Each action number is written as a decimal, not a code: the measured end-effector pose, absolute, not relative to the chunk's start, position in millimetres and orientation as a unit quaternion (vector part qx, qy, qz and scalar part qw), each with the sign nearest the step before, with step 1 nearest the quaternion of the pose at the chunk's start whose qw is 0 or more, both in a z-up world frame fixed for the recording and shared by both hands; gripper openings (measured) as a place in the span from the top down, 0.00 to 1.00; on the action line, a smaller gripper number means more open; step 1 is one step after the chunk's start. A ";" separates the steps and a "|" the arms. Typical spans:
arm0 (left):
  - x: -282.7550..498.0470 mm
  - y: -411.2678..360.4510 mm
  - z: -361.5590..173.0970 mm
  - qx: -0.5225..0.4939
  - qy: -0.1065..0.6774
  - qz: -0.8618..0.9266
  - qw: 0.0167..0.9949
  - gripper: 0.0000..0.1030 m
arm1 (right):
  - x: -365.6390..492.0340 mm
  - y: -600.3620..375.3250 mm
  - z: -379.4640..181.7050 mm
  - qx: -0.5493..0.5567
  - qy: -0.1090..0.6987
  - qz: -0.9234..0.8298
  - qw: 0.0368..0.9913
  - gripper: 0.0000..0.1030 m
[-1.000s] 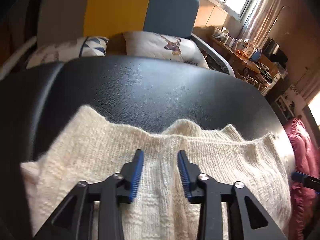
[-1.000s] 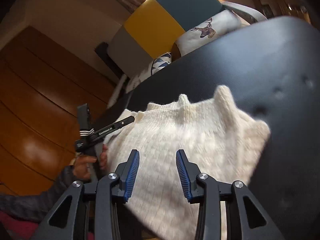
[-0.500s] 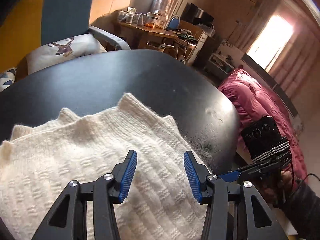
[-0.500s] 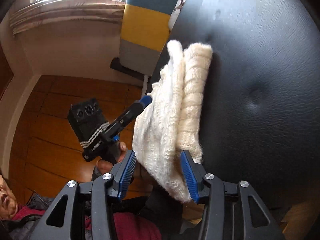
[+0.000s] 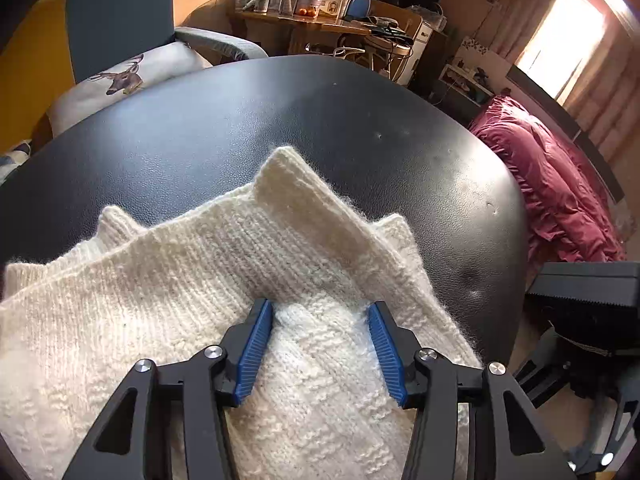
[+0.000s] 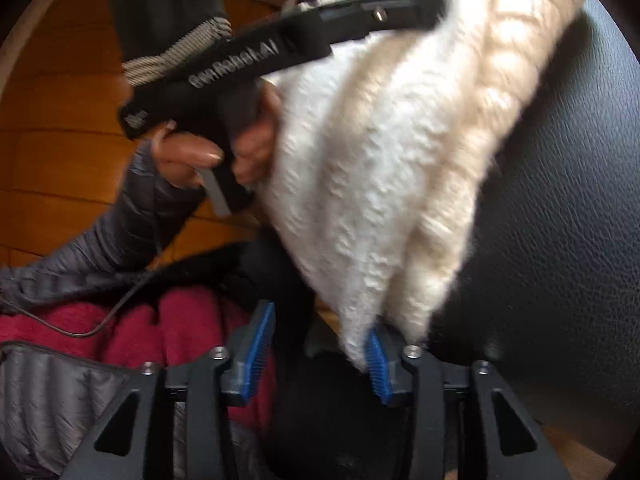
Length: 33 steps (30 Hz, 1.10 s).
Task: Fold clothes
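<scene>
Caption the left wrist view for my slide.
Open left gripper poised over a folded cream knit sweater on a black padded table.

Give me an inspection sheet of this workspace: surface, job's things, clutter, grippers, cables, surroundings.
Surface: black padded table, with a few dents near its right edge.
Job's things: cream knitted sweater, folded in layers, lying at the near side of the table; one corner overhangs the edge in the right wrist view.
Clutter: nothing seen on the table besides the sweater.
Grippers: left gripper open, fingers apart over the sweater; right gripper open, the sweater's corner brushing one blue pad.
Cables: thin dark cable running along the person's sleeve.
Surroundings: chair with a deer cushion, crowded wooden desk, red bedding, wooden floor.
</scene>
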State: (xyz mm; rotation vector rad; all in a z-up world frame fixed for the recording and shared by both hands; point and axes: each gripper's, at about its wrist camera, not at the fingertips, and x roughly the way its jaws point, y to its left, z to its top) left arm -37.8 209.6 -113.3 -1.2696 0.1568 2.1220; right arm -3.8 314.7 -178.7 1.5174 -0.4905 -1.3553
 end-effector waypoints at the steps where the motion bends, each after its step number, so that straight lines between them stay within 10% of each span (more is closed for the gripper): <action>1: -36.7 210.1 -113.3 -0.483 0.061 0.811 0.325 0.49 | -4.6 315.2 -179.5 0.630 -0.199 -0.562 0.498 0.62; 16: -36.5 148.2 -73.3 -0.432 -0.040 0.837 0.334 0.48 | -5.6 387.4 -106.0 0.489 -0.273 -0.771 0.304 0.53; 26: -16.2 122.4 -90.4 -0.426 -0.028 0.847 0.317 0.48 | -90.6 322.4 -111.7 0.480 -0.130 -0.844 0.202 0.54; 30: -14.4 127.8 -99.3 -0.432 -0.027 0.846 0.311 0.46 | -101.5 303.3 -128.5 0.504 -0.070 -0.842 0.180 0.87; 33: -18.0 138.2 -109.1 -0.442 -0.034 0.849 0.288 0.44 | -95.9 285.3 -114.1 0.493 0.050 -0.858 0.134 0.91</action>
